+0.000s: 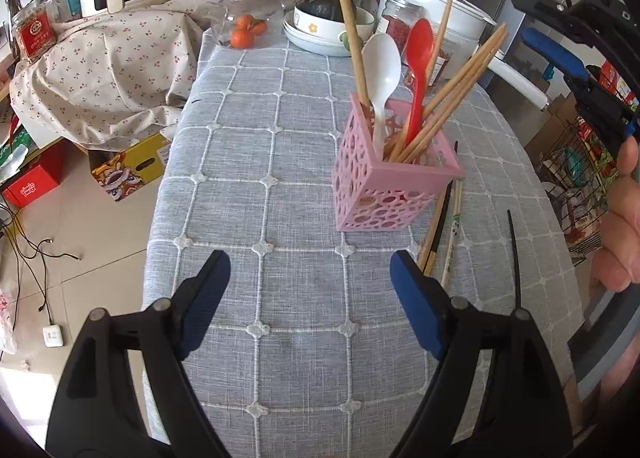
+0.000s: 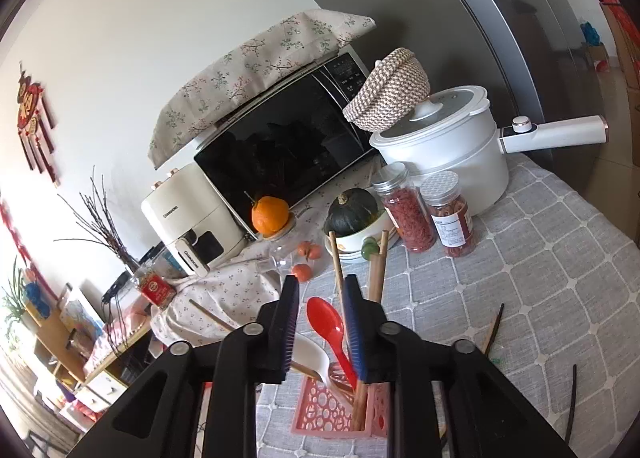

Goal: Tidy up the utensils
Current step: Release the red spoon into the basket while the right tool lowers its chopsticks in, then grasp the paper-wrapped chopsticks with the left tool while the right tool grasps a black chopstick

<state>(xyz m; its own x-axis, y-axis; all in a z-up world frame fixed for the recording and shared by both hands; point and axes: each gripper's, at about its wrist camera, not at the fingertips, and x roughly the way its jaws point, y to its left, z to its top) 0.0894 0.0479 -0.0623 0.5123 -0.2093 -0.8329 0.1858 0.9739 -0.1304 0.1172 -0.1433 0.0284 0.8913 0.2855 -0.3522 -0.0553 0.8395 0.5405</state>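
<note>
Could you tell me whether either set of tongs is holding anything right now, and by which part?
Nothing is held. The left tongs hang open over the tablecloth; the right tongs stand apart above the holder, gripping nothing.

Black tongs (image 1: 310,270) with blue pads (image 1: 416,298) and seemingly grey rivets.

The holder (image 1: 394,174) stands on the table (image 1: 280,186), with two spoons (image 1: 382,58) and several chopsticks (image 1: 452,98) upright or leaning in it. More chopsticks (image 1: 440,234) lie on the cloth beside it, to its right. Behind it sit bowls (image 1: 320,34), jars (image 2: 408,210), a pot (image 2: 448,150) and a microwave (image 2: 288,154).
</note>
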